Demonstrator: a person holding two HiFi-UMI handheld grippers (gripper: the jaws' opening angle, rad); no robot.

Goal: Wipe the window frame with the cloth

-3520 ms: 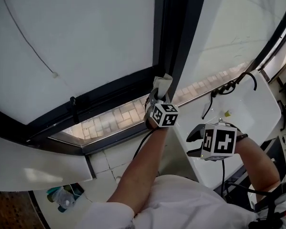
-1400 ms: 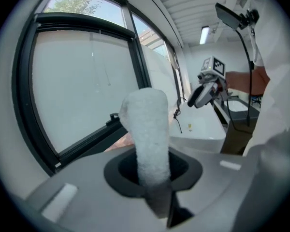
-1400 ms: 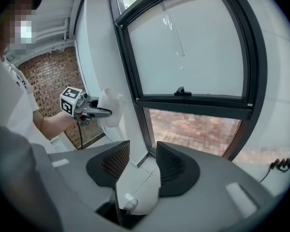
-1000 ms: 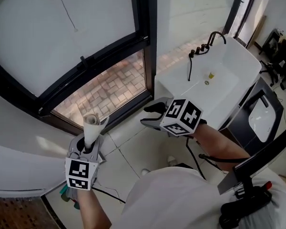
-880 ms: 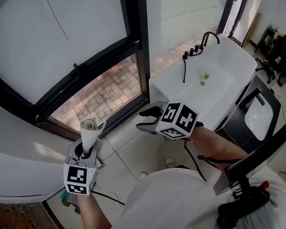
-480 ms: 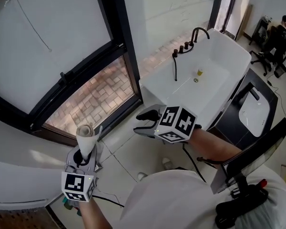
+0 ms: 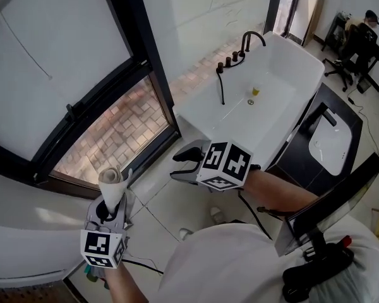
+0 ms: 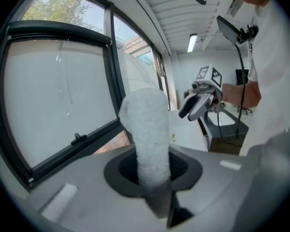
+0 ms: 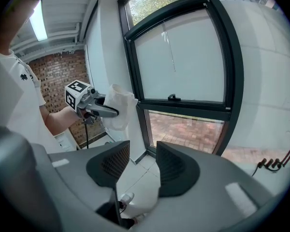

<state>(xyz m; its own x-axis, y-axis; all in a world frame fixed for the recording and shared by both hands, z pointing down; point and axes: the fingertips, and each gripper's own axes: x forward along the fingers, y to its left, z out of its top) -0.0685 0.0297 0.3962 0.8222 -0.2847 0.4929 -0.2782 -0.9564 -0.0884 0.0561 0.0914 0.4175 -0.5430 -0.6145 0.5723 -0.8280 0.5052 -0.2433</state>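
My left gripper [image 7: 108,206] is shut on a rolled white cloth [image 7: 112,183] that sticks up from its jaws; the cloth [image 8: 147,134] fills the middle of the left gripper view. It is held low at the left, well away from the black window frame [image 7: 142,65]. My right gripper [image 7: 182,163] hangs open and empty over the tiled floor, right of the frame's lower corner. In the right gripper view the frame [image 9: 183,105] with its small handle lies ahead, and the left gripper [image 9: 111,112] with the cloth [image 9: 120,111] shows at the left.
A white basin [image 7: 265,103] with a black tap [image 7: 249,40] stands to the right of the window. A black stand with a white oval bowl [image 7: 327,145] is further right. A person sits on a chair [image 7: 350,40] at the far right. A white curved ledge [image 7: 25,223] runs below the window.
The left gripper with the cloth has come off the window frame and dropped to the lower left. My view has swung right, bringing the basin and room into sight.
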